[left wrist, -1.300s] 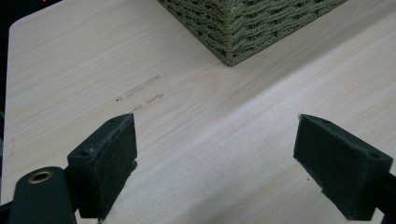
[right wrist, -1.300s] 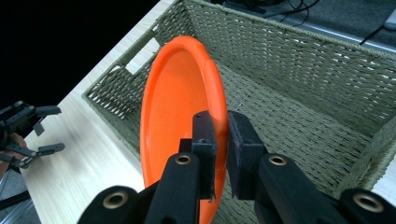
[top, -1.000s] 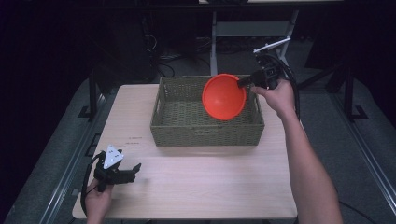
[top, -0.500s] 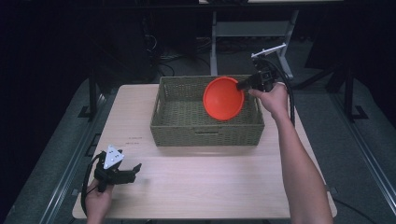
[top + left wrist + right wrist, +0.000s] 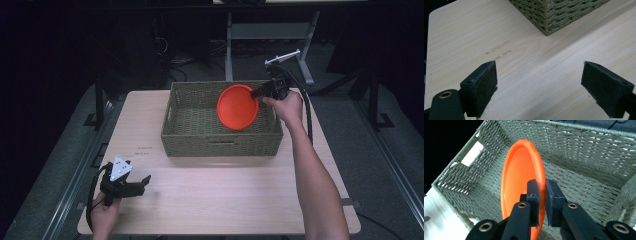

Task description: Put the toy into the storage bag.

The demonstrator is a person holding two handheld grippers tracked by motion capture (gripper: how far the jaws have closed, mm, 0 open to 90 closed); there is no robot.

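While the right gripper (image 5: 261, 92) clamps the rim of the round orange plastic plate (image 5: 237, 107), tilted on edge over the rectangular green woven basket (image 5: 220, 141), the basket's walls surround it closely. At seven o'clock on the pale wooden table (image 5: 225, 195), the left gripper (image 5: 141, 184) rests, jaws apart and empty.

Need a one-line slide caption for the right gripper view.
Right gripper clamps the tilted orange plate's rim over the wicker basket.

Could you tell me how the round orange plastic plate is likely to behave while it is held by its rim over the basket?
The round orange plastic plate looks stiff: pinched at one rim point by the right gripper, it shows no sag. Probably light, since that hold carries it. Its glossy surface might slip or pivot above the woven green basket.
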